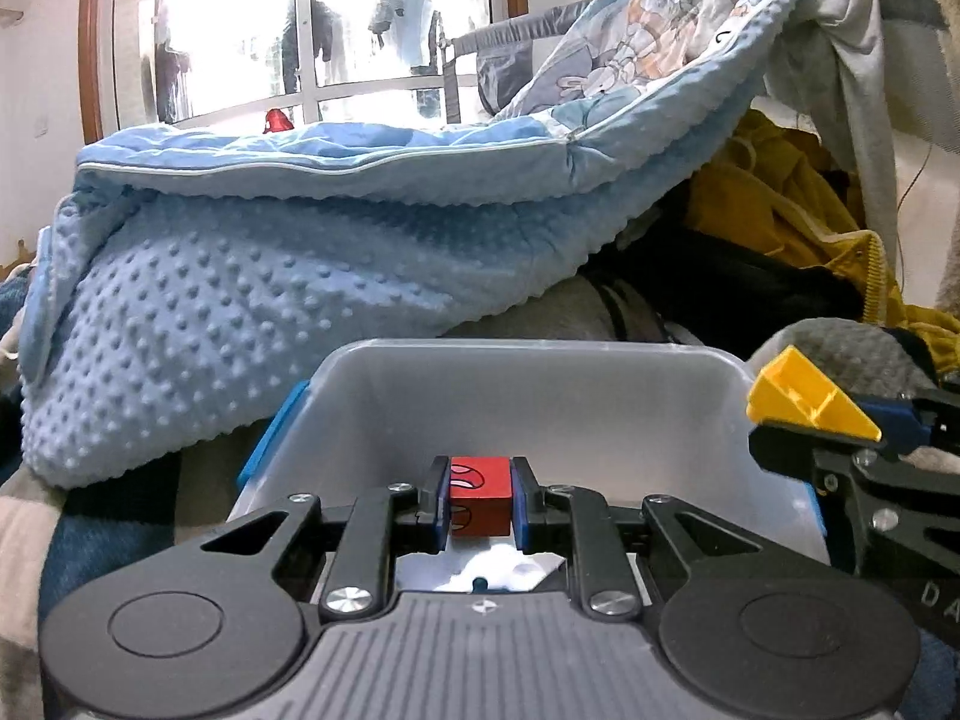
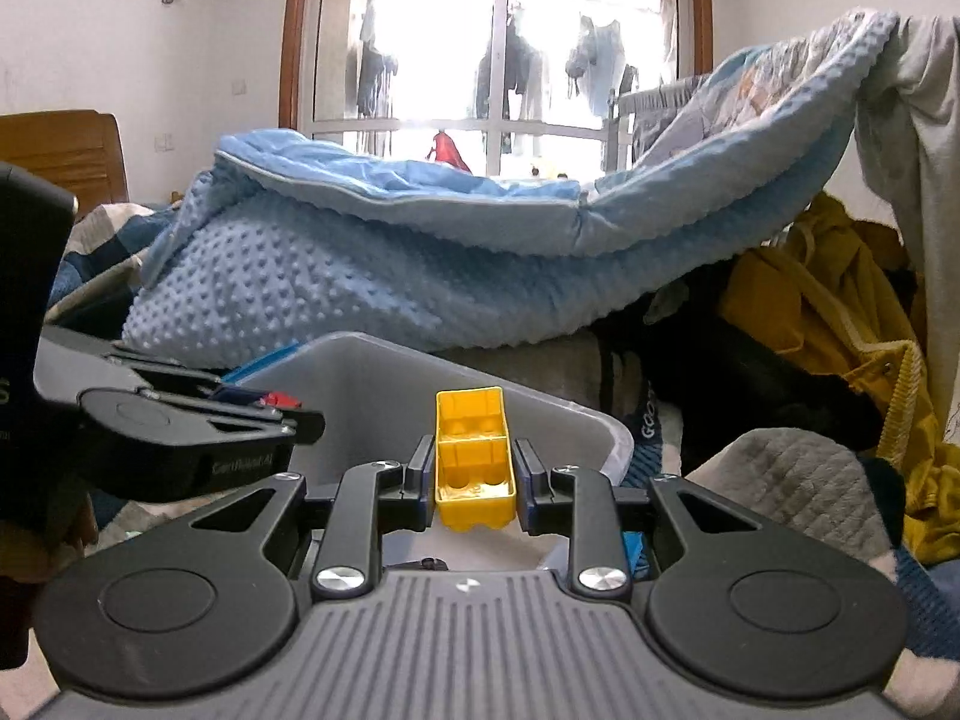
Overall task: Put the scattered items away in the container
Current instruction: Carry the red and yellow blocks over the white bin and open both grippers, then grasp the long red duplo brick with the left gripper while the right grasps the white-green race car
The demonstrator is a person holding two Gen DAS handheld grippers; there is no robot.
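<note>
My left gripper is shut on a red block with a printed face, held over the open clear plastic container. My right gripper is shut on a yellow hollow toy brick above the container's right rim. In the left wrist view the right gripper with the yellow brick comes in from the right, beside the container's right edge. In the right wrist view the left gripper shows at the left with the red block peeking out.
A dotted light-blue blanket is piled behind the container. Yellow, black and grey clothes lie at the right. The container has a blue latch on its left side. A window is at the back.
</note>
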